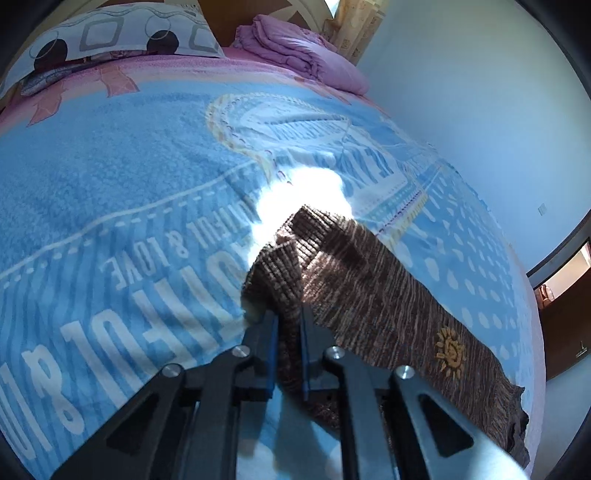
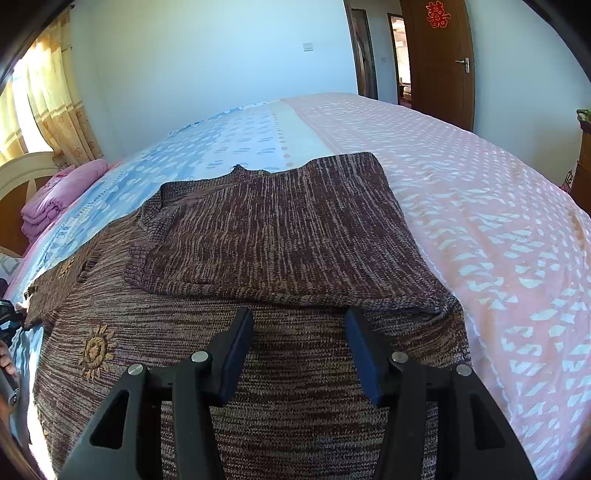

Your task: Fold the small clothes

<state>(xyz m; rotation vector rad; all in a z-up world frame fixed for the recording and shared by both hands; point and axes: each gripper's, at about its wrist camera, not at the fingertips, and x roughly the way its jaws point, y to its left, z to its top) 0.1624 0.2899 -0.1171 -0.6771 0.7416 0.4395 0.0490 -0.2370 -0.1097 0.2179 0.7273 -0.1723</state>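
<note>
A small brown knitted sweater (image 2: 280, 240) with orange sun motifs lies on the bed, its right side folded inward over the body. In the left wrist view the sweater (image 1: 369, 295) stretches to the right, and my left gripper (image 1: 289, 314) is shut on its ribbed left sleeve edge, lifting it slightly off the blanket. My right gripper (image 2: 300, 317) is open and empty, hovering just above the sweater's near part, in front of the folded flap's edge.
The bed carries a blue printed blanket (image 1: 129, 206) and a pink patterned cover (image 2: 480, 221). A patterned pillow (image 1: 110, 33) and a folded purple quilt (image 1: 295, 48) lie at the head. A wooden door (image 2: 439, 62) stands beyond the bed.
</note>
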